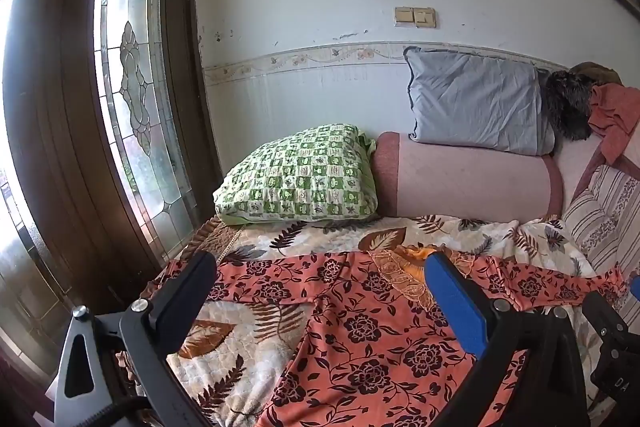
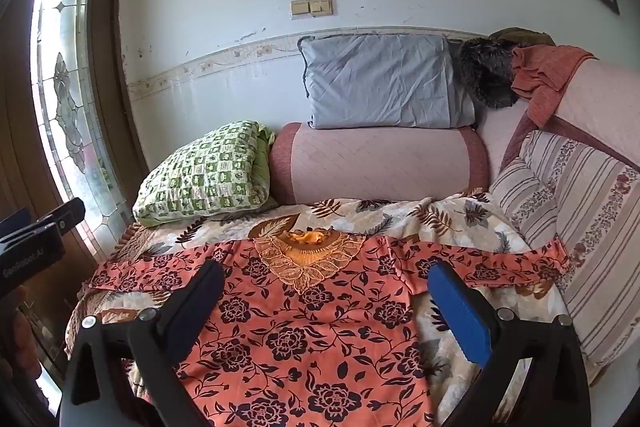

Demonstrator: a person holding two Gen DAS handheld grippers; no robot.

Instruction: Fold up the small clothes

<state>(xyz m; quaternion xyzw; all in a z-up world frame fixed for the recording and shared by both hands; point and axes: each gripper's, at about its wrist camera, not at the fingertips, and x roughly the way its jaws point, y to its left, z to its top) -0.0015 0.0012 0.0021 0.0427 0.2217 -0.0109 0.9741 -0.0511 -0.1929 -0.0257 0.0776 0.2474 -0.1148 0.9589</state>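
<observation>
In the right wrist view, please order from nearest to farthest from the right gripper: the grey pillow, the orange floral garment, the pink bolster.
From the right gripper:
1. Orange floral garment, spread flat directly under the open jaws.
2. Pink bolster, behind, across the bed's far end.
3. Grey pillow, on top of the bolster, against the wall.

An orange garment (image 2: 304, 331) printed with dark flowers is seen on a cream blanket (image 2: 452, 223) patterned with brown leaves. At the far left, a green-and-white checked pillow (image 2: 204, 175) is seen; a grey pillow (image 2: 380, 83) beyond.
</observation>
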